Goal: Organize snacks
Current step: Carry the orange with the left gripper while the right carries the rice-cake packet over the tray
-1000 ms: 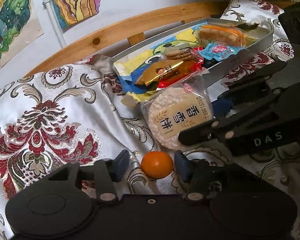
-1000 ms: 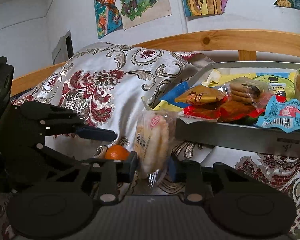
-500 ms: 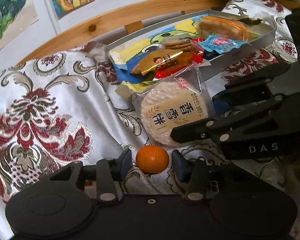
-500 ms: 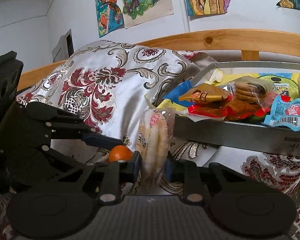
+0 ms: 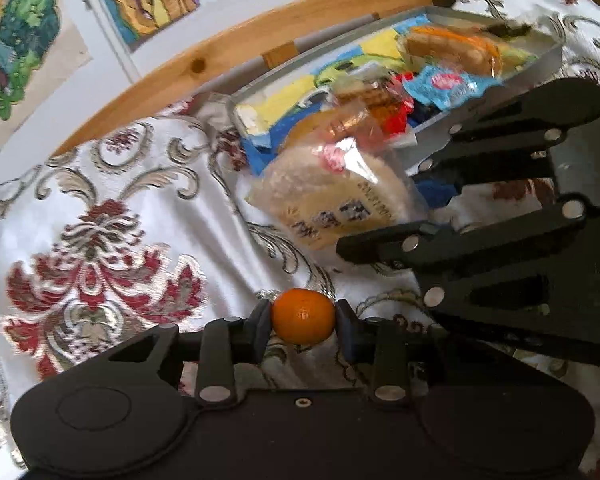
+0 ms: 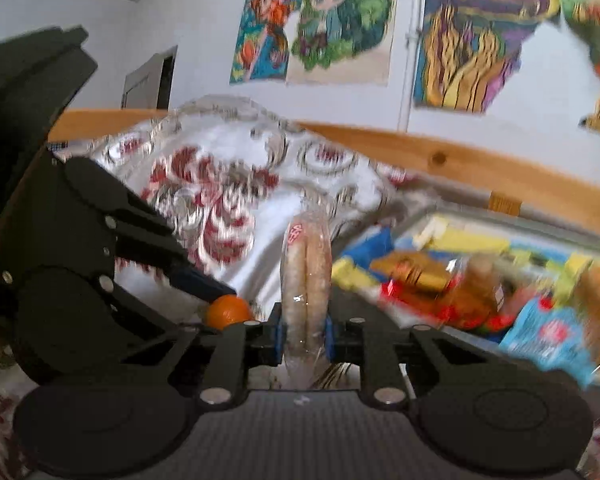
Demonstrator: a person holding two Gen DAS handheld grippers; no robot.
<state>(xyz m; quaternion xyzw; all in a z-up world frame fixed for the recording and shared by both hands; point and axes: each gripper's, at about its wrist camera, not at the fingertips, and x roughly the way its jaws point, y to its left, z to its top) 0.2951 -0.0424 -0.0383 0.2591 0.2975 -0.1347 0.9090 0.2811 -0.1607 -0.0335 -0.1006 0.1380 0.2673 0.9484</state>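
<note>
- The left tool (image 5: 303, 322) is closed on a small orange (image 5: 303, 316), both pads touching it, above the patterned bedspread (image 5: 100, 240).
- The right tool (image 6: 305, 338) clamps a rice cracker pack (image 6: 306, 276) edge-on, upright, near the metal tray (image 5: 540, 64) filled with wrapped snacks.

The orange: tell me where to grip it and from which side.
Grip the orange across its widest middle, one finger on each flank, coming in low and level from the front. It is small and round, so a centred pinch should stop it rolling out. The left gripper already holds it that way.
</note>
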